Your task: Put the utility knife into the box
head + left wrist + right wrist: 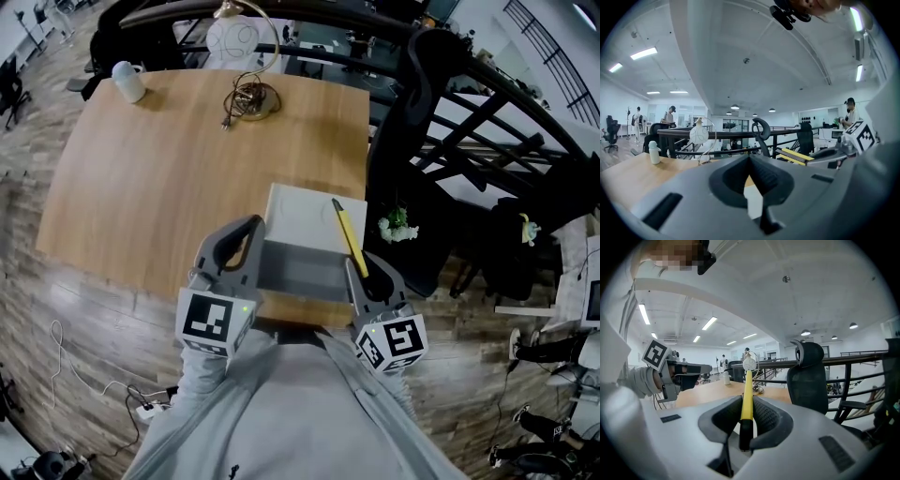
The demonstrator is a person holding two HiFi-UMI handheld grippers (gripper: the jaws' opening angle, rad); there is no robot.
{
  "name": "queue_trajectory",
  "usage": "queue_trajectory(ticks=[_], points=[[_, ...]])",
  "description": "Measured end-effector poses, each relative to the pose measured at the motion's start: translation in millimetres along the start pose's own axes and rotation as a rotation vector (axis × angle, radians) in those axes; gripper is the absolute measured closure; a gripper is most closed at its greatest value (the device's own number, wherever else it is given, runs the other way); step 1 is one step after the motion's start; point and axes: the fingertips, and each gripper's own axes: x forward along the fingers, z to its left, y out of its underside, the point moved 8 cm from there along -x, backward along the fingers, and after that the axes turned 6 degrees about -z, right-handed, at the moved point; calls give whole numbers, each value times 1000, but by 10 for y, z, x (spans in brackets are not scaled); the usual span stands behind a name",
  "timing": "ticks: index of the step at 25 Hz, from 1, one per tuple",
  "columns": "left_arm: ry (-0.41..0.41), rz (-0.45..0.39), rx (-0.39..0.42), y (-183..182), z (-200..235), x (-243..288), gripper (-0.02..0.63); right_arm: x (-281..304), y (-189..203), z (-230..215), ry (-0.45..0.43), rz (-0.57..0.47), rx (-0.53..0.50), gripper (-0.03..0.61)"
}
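A box (292, 217) with a white lid and a grey inside stands at the near edge of the wooden table (159, 187). My right gripper (361, 269) is shut on a yellow utility knife (348, 232) by its black end. The knife points away from me over the box's right side. In the right gripper view the knife (746, 394) runs straight out between the pads of that gripper (746, 403). My left gripper (249, 228) sits at the box's left side. In its own view its jaws (750, 159) meet at the tips with nothing seen between them.
A white bottle (128, 82) stands at the table's far left corner. A wire-hoop lamp (251, 97) stands at the far middle. A black office chair (412, 159) and a dark railing (487, 122) are close on the right. A cable (66, 356) lies on the floor.
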Motion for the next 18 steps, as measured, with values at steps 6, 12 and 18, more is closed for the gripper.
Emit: queue_trajectory(ticks=[6,12,18], points=[[20,-6,-6,-26,60,9,595,14,-52,30,9,5,12,494],[34,-4,-22,-28,31,-21,595,29,-8,67,-7,33,-3,494],[70,5,-3,28,-45,-37,595,26,125,100,-73,93,-30,494]])
